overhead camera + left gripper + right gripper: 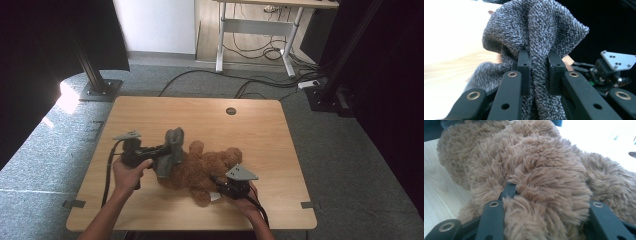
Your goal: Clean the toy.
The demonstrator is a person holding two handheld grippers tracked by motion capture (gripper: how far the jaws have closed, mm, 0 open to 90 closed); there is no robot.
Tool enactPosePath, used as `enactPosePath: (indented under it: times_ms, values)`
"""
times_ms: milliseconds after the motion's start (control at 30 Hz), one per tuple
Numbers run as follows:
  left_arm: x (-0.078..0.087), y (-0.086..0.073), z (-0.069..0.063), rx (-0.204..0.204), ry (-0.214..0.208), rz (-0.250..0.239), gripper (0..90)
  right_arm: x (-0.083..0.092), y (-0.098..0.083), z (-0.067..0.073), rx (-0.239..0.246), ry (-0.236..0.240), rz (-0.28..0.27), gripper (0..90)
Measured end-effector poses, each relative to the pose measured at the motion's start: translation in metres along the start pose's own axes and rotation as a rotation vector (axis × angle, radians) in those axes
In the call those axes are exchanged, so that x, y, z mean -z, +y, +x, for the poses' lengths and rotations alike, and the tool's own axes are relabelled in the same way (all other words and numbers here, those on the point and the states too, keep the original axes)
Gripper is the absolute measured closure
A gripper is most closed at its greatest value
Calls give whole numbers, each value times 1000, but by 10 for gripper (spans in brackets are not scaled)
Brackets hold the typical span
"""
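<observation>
Wood table (150, 112): L claw (539, 65) level, pinching grey cloth (536, 30).

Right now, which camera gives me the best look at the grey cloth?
The left gripper view: the grey cloth bunches close up, pinched between that gripper's two black jaws. The high view shows it small, lifted beside the brown teddy bear. The right gripper view gives mostly bear fur.

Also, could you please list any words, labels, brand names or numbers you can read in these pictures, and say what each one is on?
None can be read. The brown teddy bear, the grey cloth, the wooden table and both grippers, left gripper and right gripper, carry no legible text. A small white tag by the bear is too small to read.
</observation>
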State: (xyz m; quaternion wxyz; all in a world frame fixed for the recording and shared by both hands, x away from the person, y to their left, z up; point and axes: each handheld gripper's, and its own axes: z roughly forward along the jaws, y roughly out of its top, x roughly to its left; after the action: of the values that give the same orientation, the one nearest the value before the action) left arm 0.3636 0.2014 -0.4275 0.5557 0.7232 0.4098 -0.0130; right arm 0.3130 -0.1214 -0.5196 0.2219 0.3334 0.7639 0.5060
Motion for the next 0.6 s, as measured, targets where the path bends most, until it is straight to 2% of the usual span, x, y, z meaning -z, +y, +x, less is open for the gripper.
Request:
enactPosePath:
  times_ms: [200, 333, 400, 467, 600]
  values:
    - [-72, 14, -31, -53, -41, 102, 754, 0, 0, 1, 10, -4, -1, 535]
    - [-119, 20, -51, -97, -31, 201, 751, 1, 0, 2, 12, -4, -2, 535]
    - [-136, 20, -54, -107, -20, 236, 749, 1, -1, 2, 15, -5, -1, 535]
    - [-148, 17, -55, -100, -13, 267, 749, 1, -1, 2, 20, -6, -2, 535]
    - [-152, 11, -49, -84, -3, 275, 753, 1, -1, 2, 15, -3, 3, 535]
